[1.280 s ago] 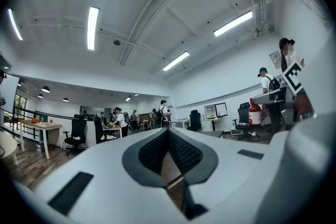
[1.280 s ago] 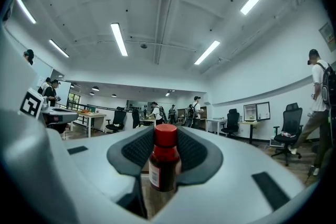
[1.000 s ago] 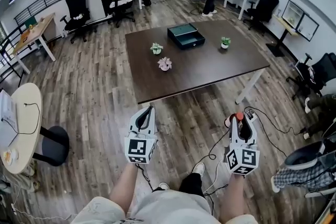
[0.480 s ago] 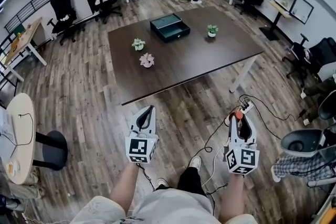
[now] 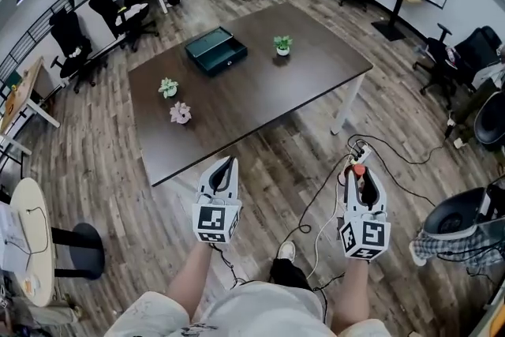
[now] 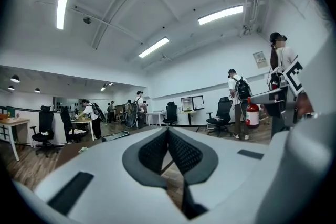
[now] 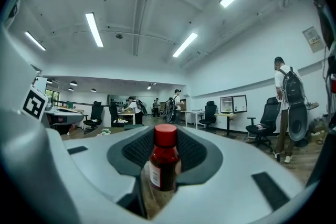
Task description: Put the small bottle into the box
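A small dark bottle (image 7: 164, 164) with a red cap stands upright between the jaws of my right gripper (image 5: 357, 176), which is shut on it. The same bottle (image 6: 252, 113) shows at the right of the left gripper view. My left gripper (image 5: 226, 165) is shut, its pads touching with nothing between them. Both grippers hang over the wooden floor, short of the table's near edge. The box (image 5: 215, 51), dark teal and open, lies on the far part of the brown table (image 5: 260, 102), well ahead and to the left of the right gripper.
Three small potted plants (image 5: 282, 44) (image 5: 167, 87) (image 5: 181, 113) stand on the table. Cables and a power strip (image 5: 360, 149) lie on the floor by the right gripper. Office chairs (image 5: 472, 51), desks and several people stand around the room's edges.
The table and box have slid leftward and slightly nearer in the head view. Both grippers keep their places before me, and the bottle stays in the right one.
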### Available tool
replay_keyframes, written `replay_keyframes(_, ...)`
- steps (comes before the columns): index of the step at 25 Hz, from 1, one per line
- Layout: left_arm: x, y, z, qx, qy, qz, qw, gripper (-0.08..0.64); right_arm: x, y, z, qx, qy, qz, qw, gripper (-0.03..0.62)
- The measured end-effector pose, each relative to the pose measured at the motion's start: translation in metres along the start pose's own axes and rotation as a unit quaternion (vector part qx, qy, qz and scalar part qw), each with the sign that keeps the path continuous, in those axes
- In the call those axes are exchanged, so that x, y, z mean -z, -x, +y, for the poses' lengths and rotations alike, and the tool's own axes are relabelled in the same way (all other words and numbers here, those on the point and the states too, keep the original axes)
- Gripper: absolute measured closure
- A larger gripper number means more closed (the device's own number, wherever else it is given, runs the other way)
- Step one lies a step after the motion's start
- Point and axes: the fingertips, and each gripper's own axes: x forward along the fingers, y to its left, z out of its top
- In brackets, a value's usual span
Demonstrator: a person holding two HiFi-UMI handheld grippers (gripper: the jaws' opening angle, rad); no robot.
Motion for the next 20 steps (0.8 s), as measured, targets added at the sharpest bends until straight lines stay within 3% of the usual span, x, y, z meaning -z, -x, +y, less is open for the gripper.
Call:
replay_keyframes(4,-0.016,-0.041,-0.029,0.014,-0.006,-0.006,0.9999,0.558,-0.006,-0.015,-0.047,0.015,-0.011,-0.008,1.0,0.46)
replay_keyframes(9,-0.029,-0.066,-0.04,0.005,-0.006,-0.009,0.9999,0.558,-0.012,-0.035,-0.079,0.016,-0.011,-0.006,1.0,0.46)
replay_keyframes(20,-0.026,-0.089,-0.014,-0.027,-0.001,-0.016,0.9995,0.558,-0.018,-0.085,-0.076,0.0,-0.008,-0.014,1.0,0.46)
